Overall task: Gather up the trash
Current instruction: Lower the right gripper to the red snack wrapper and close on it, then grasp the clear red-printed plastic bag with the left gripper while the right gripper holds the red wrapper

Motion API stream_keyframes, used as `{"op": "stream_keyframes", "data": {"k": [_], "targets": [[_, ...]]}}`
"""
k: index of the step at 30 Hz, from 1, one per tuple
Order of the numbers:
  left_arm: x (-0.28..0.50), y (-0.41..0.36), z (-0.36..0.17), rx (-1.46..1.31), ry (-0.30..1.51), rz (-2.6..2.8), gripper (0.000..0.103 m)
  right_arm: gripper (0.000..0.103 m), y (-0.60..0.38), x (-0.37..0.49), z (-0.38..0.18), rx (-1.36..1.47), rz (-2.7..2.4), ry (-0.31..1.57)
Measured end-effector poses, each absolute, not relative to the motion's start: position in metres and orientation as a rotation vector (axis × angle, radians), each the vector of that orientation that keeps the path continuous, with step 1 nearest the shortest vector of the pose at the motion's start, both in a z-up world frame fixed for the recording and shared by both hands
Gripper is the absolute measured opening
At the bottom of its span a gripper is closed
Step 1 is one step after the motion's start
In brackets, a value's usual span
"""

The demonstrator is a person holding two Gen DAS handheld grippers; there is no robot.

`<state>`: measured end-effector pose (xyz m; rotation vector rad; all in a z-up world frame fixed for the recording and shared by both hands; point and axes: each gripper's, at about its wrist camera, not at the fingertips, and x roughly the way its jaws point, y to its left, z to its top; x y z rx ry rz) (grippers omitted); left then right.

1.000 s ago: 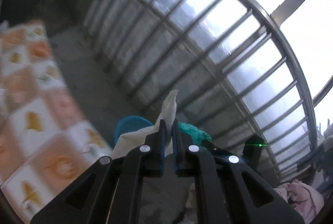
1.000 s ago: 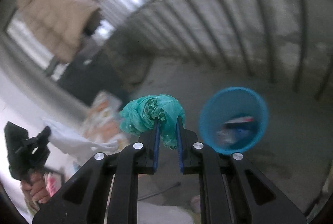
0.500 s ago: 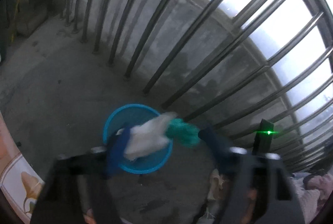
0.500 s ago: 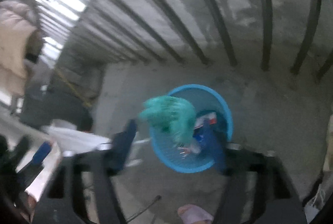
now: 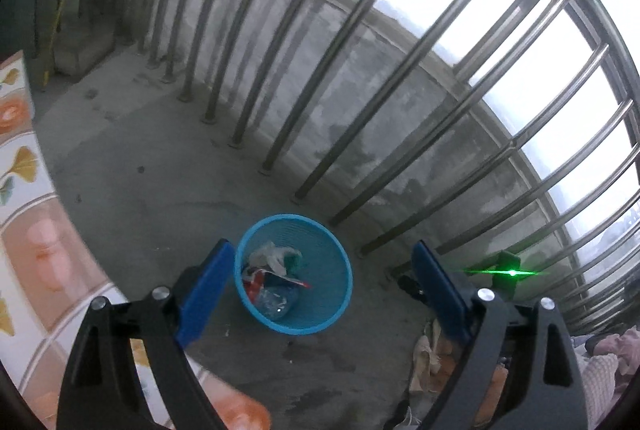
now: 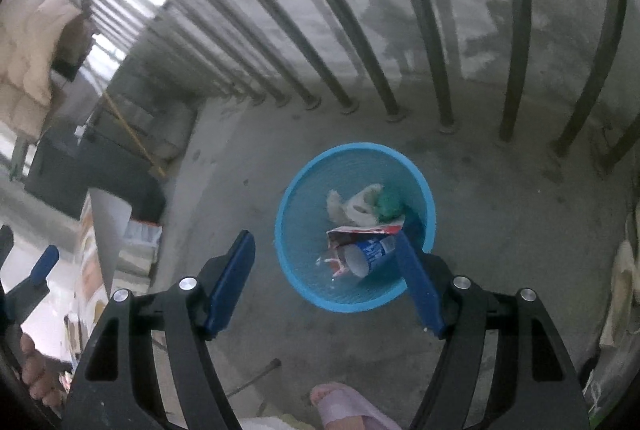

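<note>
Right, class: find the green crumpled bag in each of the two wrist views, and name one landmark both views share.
Left wrist view: the green crumpled bag lies inside the blue basket, lower centre, right of the white paper.
Right wrist view: the bag lies in the basket, right of centre, at the far side of the pile.
Shared landmark: the basket itself, before the metal railing.

Two fisheye views, each from a handheld tool, look steeply down at a concrete floor (image 5: 160,198) from standing height. Both share the blue bin (image 5: 294,274): near 6 o'clock in the left view, centred in the right view, with railing bars (image 6: 428,10) toward 12 o'clock.
</note>
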<state>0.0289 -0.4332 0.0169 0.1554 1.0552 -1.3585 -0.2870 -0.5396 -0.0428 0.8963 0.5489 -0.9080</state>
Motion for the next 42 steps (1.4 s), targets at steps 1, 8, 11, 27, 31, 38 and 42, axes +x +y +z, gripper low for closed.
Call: {"op": "stream_keyframes", "data": {"k": [1, 8, 11, 27, 31, 38, 42], "targets": [[0.032, -0.427, 0.019, 0.149, 1.048, -1.353, 0.088, 0.069, -0.537, -0.286, -0.040, 0.886, -0.901, 0.550], [0.046, -0.378, 0.034, 0.097, 1.023, -1.337, 0.088, 0.069, -0.503, -0.268, -0.013, 0.793, -0.796, 0.558], [0.055, -0.337, 0.041, 0.075, 1.008, -1.312, 0.088, 0.069, -0.460, -0.241, 0.005, 0.658, -0.617, 0.596], [0.094, -0.160, 0.068, -0.008, 0.887, -1.079, 0.088, 0.039, -0.176, -0.110, -0.061, 0.308, 0.289, 1.063], [0.098, -0.138, 0.065, -0.030, 0.888, -1.051, 0.088, 0.020, -0.172, -0.097, -0.068, 0.272, 0.269, 1.092], [0.121, -0.082, 0.051, -0.101, 0.901, -0.950, 0.088, 0.003, -0.182, -0.106, -0.055, 0.326, 0.278, 1.035], [0.137, -0.049, 0.047, -0.123, 0.871, -0.852, 0.088, 0.001, -0.204, -0.114, -0.039, 0.434, 0.286, 0.969]]}}
